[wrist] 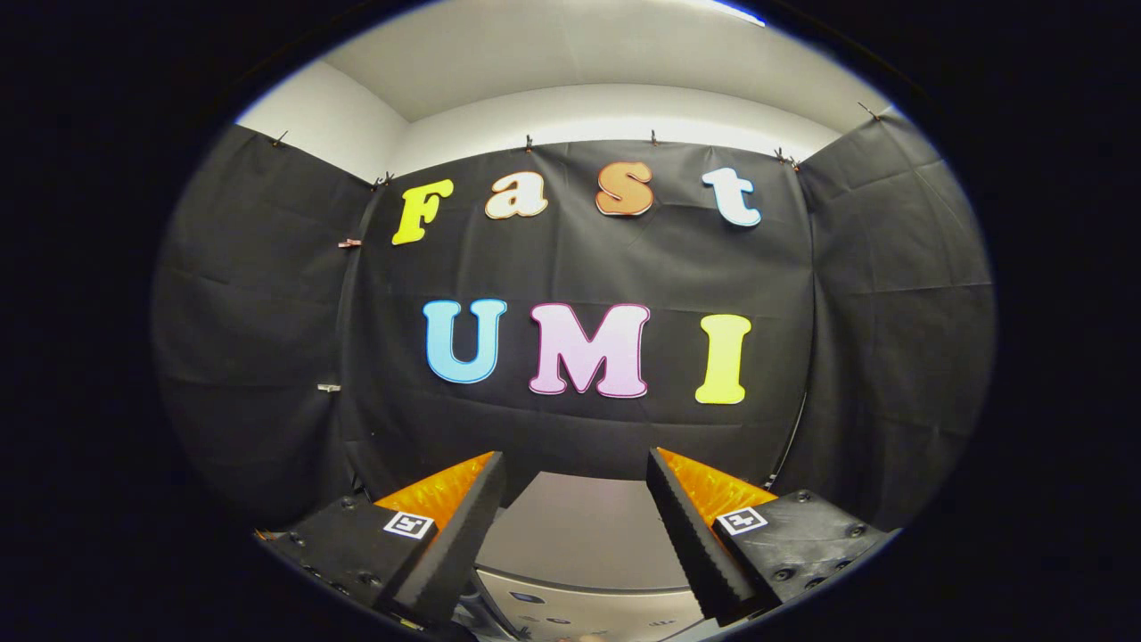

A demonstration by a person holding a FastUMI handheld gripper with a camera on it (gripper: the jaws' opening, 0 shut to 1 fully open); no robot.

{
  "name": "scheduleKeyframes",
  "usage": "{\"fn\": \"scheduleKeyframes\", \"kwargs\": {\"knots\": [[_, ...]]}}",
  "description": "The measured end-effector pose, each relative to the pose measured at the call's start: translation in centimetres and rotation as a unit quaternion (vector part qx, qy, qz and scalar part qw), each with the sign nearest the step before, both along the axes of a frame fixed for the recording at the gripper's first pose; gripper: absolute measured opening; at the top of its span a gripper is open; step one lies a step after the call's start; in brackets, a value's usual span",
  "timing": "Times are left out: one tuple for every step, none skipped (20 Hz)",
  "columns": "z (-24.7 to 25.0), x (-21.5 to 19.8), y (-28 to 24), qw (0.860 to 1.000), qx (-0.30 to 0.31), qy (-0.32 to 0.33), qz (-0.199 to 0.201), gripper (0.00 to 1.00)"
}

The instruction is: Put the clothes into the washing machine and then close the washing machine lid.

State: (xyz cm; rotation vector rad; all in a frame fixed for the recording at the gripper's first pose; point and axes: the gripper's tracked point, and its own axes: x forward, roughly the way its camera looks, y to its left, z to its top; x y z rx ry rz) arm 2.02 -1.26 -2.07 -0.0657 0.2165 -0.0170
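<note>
A: Gripper (575, 526) first: we see its fingers spread wide, with nothing held between them.

B: And the washing machine (579, 571)? We find its pale grey top just below and beyond the fingers, lid apparently down, against the black cloth wall (579, 267).

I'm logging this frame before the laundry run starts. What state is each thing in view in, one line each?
Gripper: open, fingers spread wide, nothing between them.
Grey flat top of the washing machine: below and between the fingers, untouched; whether its lid is open or shut cannot be told.
Black cloth booth wall: hanging, clipped along its top edge, beyond the fingers.
</note>
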Motion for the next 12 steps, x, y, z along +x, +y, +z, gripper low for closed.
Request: {"fn": "scheduleKeyframes", "kwargs": {"knots": [[-0.01, -0.04, -0.26, 1.000, -0.002, 0.000, 0.001, 0.99], [0.06, 0.01, -0.29, 1.000, -0.004, -0.001, 0.001, 0.99], [0.17, 0.00, -0.13, 1.000, -0.006, -0.002, 0.002, 0.99], [0.19, 0.08, -0.04, 1.000, -0.007, -0.003, 0.002, 0.99], [0.09, 0.11, -0.09, 1.000, -0.007, -0.003, 0.002, 0.99], [0.08, 0.13, -0.17, 1.000, -0.006, -0.003, 0.002, 0.99], [0.02, 0.03, -0.29, 1.000, -0.005, -0.003, 0.001, 0.99], [0.03, 0.11, -0.39, 1.000, -0.003, -0.004, 0.000, 0.99], [-0.10, 0.15, -0.53, 1.000, -0.002, -0.003, -0.002, 0.99], [-0.28, 0.13, -0.71, 1.000, -0.001, -0.001, -0.004, 0.99], [-0.42, 0.22, -0.77, 1.000, -0.001, 0.000, -0.004, 0.99], [-0.38, 0.21, -0.85, 1.000, 0.000, 0.000, -0.005, 0.99]]}}
